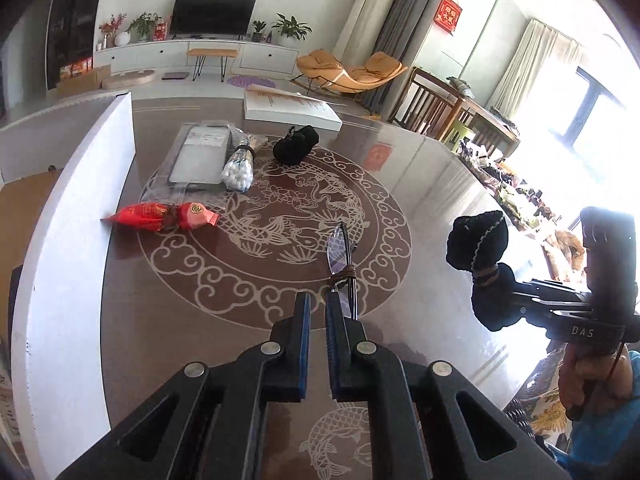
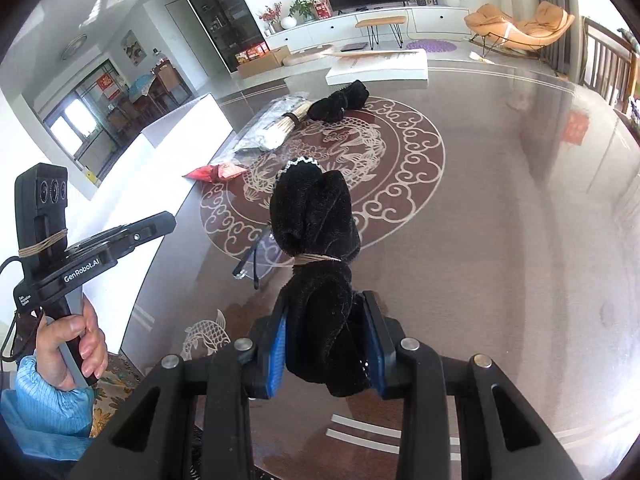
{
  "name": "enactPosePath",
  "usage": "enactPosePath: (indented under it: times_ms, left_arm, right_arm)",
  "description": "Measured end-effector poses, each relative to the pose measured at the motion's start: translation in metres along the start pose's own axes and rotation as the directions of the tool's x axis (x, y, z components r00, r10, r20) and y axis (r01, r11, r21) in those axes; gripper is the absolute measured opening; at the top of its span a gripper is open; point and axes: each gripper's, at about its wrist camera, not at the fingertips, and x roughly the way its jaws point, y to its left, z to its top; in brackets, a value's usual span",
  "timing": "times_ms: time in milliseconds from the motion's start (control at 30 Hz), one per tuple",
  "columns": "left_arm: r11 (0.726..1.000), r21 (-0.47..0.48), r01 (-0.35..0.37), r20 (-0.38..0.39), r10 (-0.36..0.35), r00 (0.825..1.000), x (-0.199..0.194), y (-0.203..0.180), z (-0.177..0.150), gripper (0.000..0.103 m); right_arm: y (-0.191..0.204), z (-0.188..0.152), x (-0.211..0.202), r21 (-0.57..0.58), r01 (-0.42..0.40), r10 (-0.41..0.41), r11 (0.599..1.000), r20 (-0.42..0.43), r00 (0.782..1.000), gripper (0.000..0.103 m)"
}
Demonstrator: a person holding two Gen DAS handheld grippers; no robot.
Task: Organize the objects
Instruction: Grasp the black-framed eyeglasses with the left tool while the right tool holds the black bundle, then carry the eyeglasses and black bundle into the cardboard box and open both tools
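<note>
"GenRobot.AI" is printed in white on the side of the left tongs (image 2: 160, 222), readable only from the right wrist view; "DAS" shows on the body of the right tongs (image 1: 516, 298) in the left wrist view.

The right tongs (image 2: 326, 344) are clamped on the lower end of a black sock bundle (image 2: 316, 240) tied with a rubber band, held up above the worktop (image 2: 500, 220). The left tongs (image 1: 318, 320) are nearly closed, a narrow gap between the blue pads, with nothing gripped; folded glasses (image 1: 340, 260) bound with a band lie on the worktop just beyond the tips.

The left view also shows a red snack packet (image 1: 160, 216), a cotton swab bundle (image 1: 239, 166) resting on a clear-bagged phone case (image 1: 198, 156), and a second black sock bundle (image 1: 295, 145).

The worktop is glossy brown with a pale dragon medallion, edged by white foam boards (image 1: 72, 216). Behind it, a living room: television (image 1: 213, 14), plants, orange lounge chair (image 1: 352, 68).
</note>
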Motion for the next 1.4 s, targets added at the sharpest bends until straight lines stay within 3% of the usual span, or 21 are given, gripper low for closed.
enactPosePath:
  times_ms: [33, 67, 100, 167, 267, 367, 467, 533, 633, 800, 900, 967, 1033, 1133, 1167, 1200, 1267, 1333, 1400]
  left_arm:
    - [1.000, 0.007, -0.008, -0.011, 0.008, 1.000, 0.004, -0.001, 0.002, 0.010]
    - [1.000, 0.014, -0.006, -0.021, 0.006, 1.000, 0.011, -0.003, 0.004, 0.019]
    - [1.000, 0.022, 0.007, -0.036, -0.006, 0.999, 0.021, -0.007, 0.005, 0.040]
    - [0.998, 0.031, 0.046, -0.078, -0.043, 0.996, 0.045, -0.016, 0.009, 0.068]
    - [0.996, 0.065, 0.055, -0.129, -0.046, 0.991, 0.080, -0.034, 0.015, 0.068]
    - [0.990, 0.137, -0.024, -0.155, 0.045, 0.987, 0.108, -0.049, 0.017, 0.064]
    - [0.989, 0.138, -0.048, -0.161, 0.070, 0.985, 0.123, -0.046, 0.016, 0.014]
    - [0.991, 0.121, -0.054, -0.123, 0.069, 0.990, 0.115, -0.041, 0.014, 0.011]
    - [0.997, 0.069, -0.037, -0.047, 0.041, 0.998, 0.079, -0.030, 0.014, 0.011]
    - [0.997, -0.081, 0.005, 0.095, 0.002, 0.996, -0.034, 0.017, 0.009, 0.011]
    - [0.982, -0.170, -0.084, 0.159, 0.111, 0.981, -0.104, 0.068, -0.001, 0.011]
    - [0.954, -0.251, -0.164, 0.171, 0.211, 0.962, -0.143, 0.110, -0.011, 0.011]
    - [0.912, -0.307, -0.273, 0.148, 0.329, 0.933, -0.167, 0.147, -0.023, 0.011]
    - [0.827, -0.371, -0.422, 0.026, 0.464, 0.886, -0.176, 0.201, -0.039, 0.018]
    - [0.800, -0.388, -0.459, -0.008, 0.495, 0.869, -0.175, 0.215, -0.045, 0.034]
    - [0.781, -0.403, -0.478, -0.035, 0.508, 0.861, -0.174, 0.227, -0.050, 0.055]
    - [0.755, -0.427, -0.497, -0.055, 0.527, 0.848, -0.174, 0.239, -0.060, 0.068]
    - [0.751, -0.440, -0.493, -0.041, 0.531, 0.846, -0.179, 0.235, -0.066, 0.068]
    - [0.773, -0.436, -0.461, 0.003, 0.513, 0.858, -0.184, 0.220, -0.067, 0.068]
  right_arm:
    - [0.005, 0.003, -0.001, -0.005, -0.005, 0.005, 1.000, 0.008, 1.000, 0.034]
    - [0.010, 0.006, -0.002, -0.011, -0.004, 0.004, 1.000, 0.016, 1.000, 0.034]
    - [0.014, 0.007, -0.003, -0.019, 0.002, -0.001, 1.000, 0.023, 1.000, 0.034]
    - [0.019, 0.007, -0.007, -0.023, 0.012, -0.011, 1.000, 0.033, 0.999, 0.034]
    - [0.020, 0.003, -0.016, -0.021, 0.034, -0.034, 0.999, 0.042, 0.999, 0.034]
    - [0.018, -0.002, -0.026, -0.031, 0.065, -0.064, 0.997, 0.046, 0.997, 0.034]
    - [0.015, -0.005, -0.032, -0.024, 0.069, -0.068, 0.997, 0.048, 0.997, 0.034]
    - [0.016, -0.005, -0.033, -0.026, 0.076, -0.075, 0.997, 0.050, 0.996, 0.034]
    - [0.023, -0.001, -0.031, -0.045, 0.083, -0.081, 0.995, 0.052, 0.995, 0.034]
    - [0.065, 0.021, -0.012, -0.107, 0.019, -0.015, 0.994, 0.039, 0.999, 0.034]
    - [0.122, 0.047, 0.009, -0.164, -0.113, 0.118, 0.980, 0.017, 0.993, 0.034]
    - [0.171, 0.064, 0.028, -0.201, -0.230, 0.231, 0.952, -0.019, 0.973, 0.034]
    - [0.226, 0.077, 0.052, -0.242, -0.330, 0.318, 0.912, -0.088, 0.944, 0.034]
    - [0.298, 0.080, 0.092, -0.306, -0.396, 0.351, 0.866, -0.193, 0.916, 0.035]
    - [0.315, 0.078, 0.107, -0.314, -0.396, 0.336, 0.863, -0.229, 0.914, 0.042]
    - [0.329, 0.075, 0.120, -0.311, -0.406, 0.334, 0.859, -0.260, 0.906, 0.056]
    - [0.344, 0.068, 0.136, -0.287, -0.445, 0.357, 0.848, -0.312, 0.880, 0.066]
    - [0.344, 0.062, 0.135, -0.276, -0.453, 0.366, 0.848, -0.312, 0.877, 0.066]
    - [0.330, 0.059, 0.120, -0.290, -0.448, 0.381, 0.846, -0.258, 0.888, 0.068]
